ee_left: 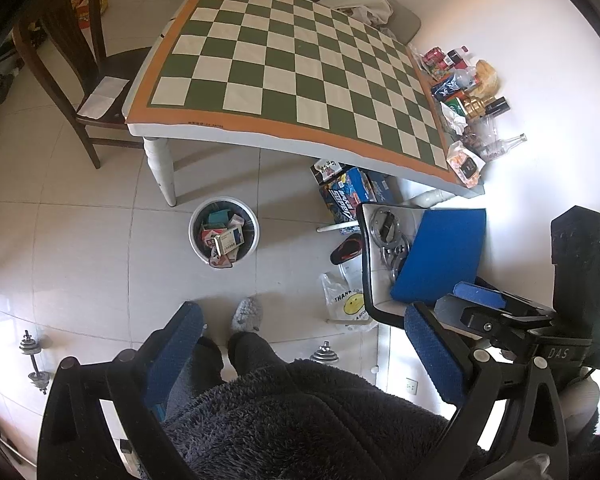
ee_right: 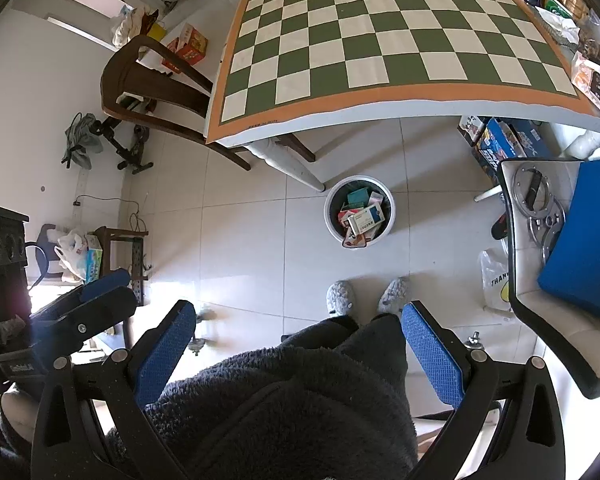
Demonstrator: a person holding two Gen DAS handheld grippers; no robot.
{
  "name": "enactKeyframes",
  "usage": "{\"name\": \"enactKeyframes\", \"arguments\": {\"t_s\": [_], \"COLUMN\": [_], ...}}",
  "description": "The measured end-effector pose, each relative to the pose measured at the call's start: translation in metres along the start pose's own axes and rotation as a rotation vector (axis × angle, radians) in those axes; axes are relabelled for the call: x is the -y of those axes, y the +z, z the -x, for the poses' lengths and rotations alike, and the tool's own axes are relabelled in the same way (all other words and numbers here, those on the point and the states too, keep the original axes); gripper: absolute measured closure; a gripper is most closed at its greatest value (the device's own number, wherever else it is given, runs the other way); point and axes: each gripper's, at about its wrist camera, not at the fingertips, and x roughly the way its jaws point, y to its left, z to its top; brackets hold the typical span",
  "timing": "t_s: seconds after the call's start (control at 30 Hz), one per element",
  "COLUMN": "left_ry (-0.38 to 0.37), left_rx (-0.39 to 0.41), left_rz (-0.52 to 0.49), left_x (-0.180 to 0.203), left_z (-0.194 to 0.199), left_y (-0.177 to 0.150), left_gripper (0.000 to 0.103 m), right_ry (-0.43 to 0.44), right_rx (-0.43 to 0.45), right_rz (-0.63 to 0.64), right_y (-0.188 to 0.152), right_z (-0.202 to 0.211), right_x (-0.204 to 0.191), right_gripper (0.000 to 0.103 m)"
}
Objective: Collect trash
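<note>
A white waste bin (ee_left: 192, 236) stands on the tiled floor by the table leg, filled with small cartons and wrappers; the right wrist view shows the same bin (ee_right: 329, 216). On the checkered table (ee_left: 284, 64), a pile of packets, bottles and boxes (ee_left: 460, 92) crowds the right edge, with an orange snack packet (ee_left: 466, 164) at the near corner. My left gripper (ee_left: 304, 344) is open and holds nothing, high above the floor. My right gripper (ee_right: 300, 344) is likewise open, with only the person's dark fleece robe and grey slippers (ee_right: 340, 296) beneath it.
A wooden chair (ee_left: 72, 60) sits at the table's left. A white chair with a blue cushion (ee_left: 440, 256) stands to the right, a plastic bag (ee_left: 344, 300) beside it. Boxes (ee_left: 348, 192) lie under the table. Dumbbells (ee_left: 36, 360) rest at the left.
</note>
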Motion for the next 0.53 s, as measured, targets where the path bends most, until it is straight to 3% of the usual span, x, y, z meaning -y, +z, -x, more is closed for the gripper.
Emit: {"name": "enactKeyframes", "arguments": {"t_s": [0.53], "left_ry": [0.003], "left_rx": [0.007], "left_rz": [-0.006], "left_x": [0.0000], "left_z": [0.0024], "left_y": [0.0000], "left_gripper": [0.000], "right_ry": [-0.001], "right_rx": [0.003], "right_rz": [0.000], "right_y": [0.0009], "right_z": [0.0002], "right_x": [-0.0003], "right_gripper": [0.000]}}
